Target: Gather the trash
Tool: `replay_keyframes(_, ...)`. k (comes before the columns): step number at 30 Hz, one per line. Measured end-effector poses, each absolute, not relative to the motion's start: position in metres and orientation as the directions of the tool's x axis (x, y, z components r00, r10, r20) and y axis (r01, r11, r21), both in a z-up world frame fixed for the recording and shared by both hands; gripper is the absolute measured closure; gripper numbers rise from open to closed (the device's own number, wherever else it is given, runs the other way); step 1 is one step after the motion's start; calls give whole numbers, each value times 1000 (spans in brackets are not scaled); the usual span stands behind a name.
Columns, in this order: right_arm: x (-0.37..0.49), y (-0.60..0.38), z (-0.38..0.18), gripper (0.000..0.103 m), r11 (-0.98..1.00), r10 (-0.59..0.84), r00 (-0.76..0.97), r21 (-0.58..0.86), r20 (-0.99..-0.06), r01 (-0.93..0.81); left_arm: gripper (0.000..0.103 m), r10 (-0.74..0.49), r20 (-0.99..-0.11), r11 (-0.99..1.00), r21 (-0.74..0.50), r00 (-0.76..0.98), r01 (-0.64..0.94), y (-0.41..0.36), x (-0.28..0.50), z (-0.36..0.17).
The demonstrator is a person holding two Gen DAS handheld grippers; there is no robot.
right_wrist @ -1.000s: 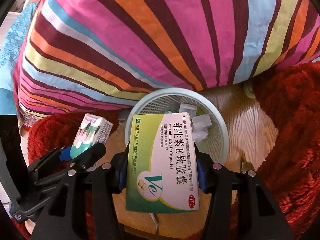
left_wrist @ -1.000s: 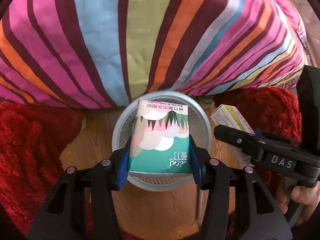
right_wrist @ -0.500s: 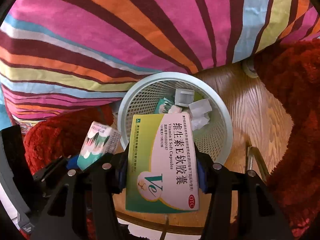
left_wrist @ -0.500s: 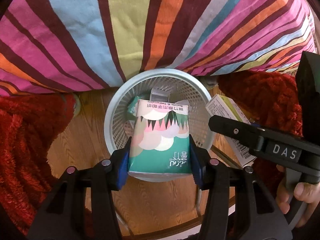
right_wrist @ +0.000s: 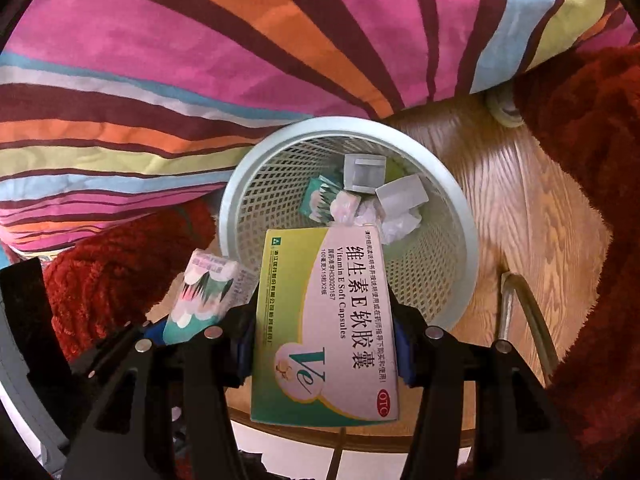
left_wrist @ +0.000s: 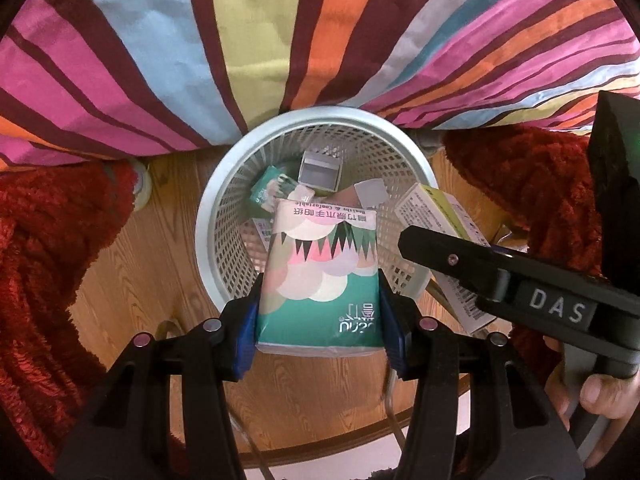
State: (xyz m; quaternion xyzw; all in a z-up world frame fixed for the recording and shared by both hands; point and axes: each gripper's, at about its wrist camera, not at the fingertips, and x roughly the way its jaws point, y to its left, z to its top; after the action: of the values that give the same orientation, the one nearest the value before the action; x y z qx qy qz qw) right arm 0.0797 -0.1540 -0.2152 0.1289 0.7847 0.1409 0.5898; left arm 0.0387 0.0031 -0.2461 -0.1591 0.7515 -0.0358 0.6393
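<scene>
Left fingers (left_wrist: 256,320) are pinching a soft tissue pack (left_wrist: 320,280) by its sides at centre frame; right fingers (right_wrist: 402,344) are clamping a light, stiff box (right_wrist: 324,320), both over the bin (left_wrist: 216,200).

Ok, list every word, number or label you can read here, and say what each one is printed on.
"Vitamin E Soft Capsules" – medicine box in the right gripper
"Ve" – same box
"OTC" – same box, red oval
"H33020187" – same box
"DAS" – right gripper body, seen from the left wrist view
Tissue pack in the left gripper: upside-down print, too blurred to read.
Items in the waste basket: no legible text.
</scene>
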Motion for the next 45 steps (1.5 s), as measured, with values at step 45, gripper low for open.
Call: replay_keyframes(45,77,-150,-236,47,933,356,-352,349,-866,84,52,-305,-927,938,-253,-220,-236,2,39,-266)
